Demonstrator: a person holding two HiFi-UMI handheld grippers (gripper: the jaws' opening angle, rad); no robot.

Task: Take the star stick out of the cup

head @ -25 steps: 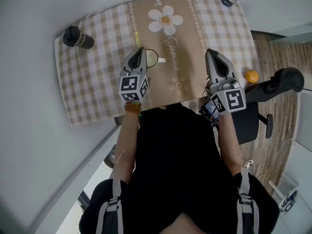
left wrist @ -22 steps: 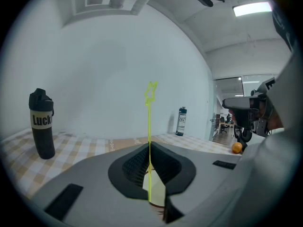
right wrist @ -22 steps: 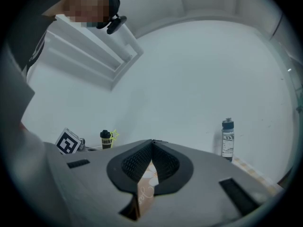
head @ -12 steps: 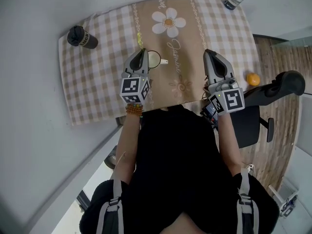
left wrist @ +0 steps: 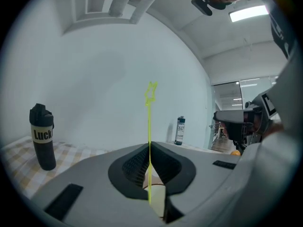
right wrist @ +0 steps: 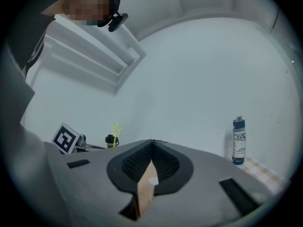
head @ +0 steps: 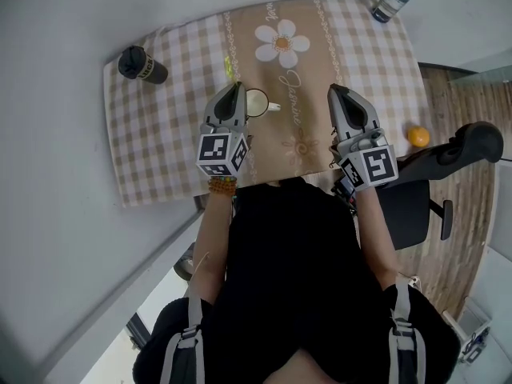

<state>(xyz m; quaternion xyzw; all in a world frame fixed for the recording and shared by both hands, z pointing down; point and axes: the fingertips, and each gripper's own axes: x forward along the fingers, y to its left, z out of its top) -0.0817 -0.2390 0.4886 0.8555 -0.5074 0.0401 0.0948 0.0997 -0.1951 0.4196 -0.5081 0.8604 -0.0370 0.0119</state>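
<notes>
Star stick [left wrist: 148,122] upright, pinched in left hand-held gripper [left wrist: 147,148], near cup [head: 256,102].

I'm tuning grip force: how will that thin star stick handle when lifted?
The star stick looks very thin, so it is probably light and somewhat bendy; its star top may wobble. The left gripper is shut on it along a narrow line, so it could pivot or slip. The cup looks small and might tip if the stick drags its rim.
</notes>
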